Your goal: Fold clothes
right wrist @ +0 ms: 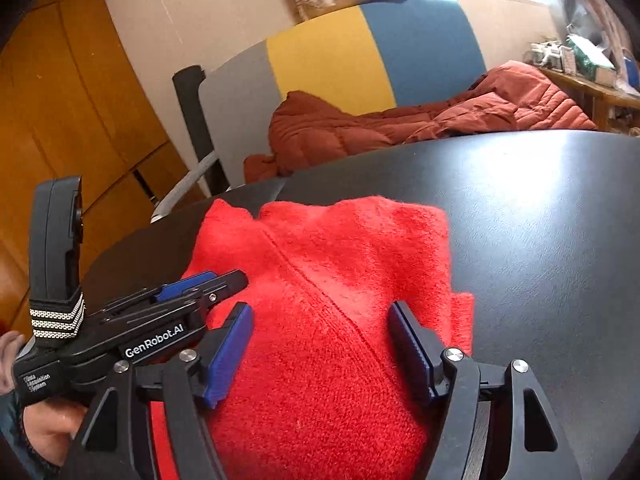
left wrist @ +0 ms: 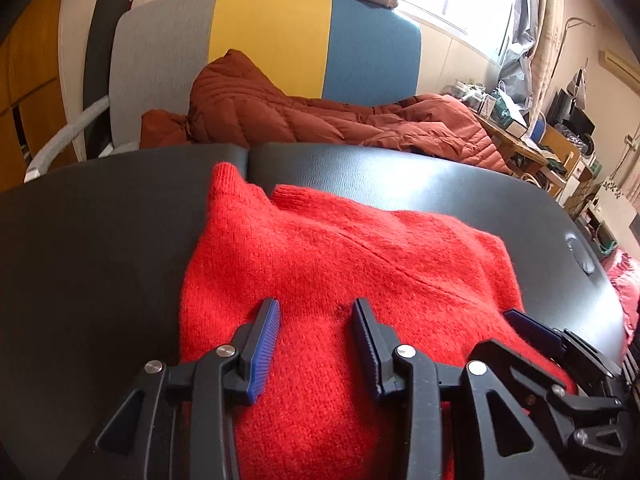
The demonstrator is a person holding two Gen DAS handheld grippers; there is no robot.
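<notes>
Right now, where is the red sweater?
The red sweater lies folded on the black table, under both open grippers, in front of the brown quilted jacket.

surface: black table [left wrist: 120, 240] | on it: folded red sweater [left wrist: 340, 260]

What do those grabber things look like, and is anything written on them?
Both grippers are black plastic with ridged blue pads and silver screws. The left gripper has white lettering, "GenRobot.AI", and a black-and-white striped strap. The right gripper matches. The hand shows a dark cuff.
</notes>
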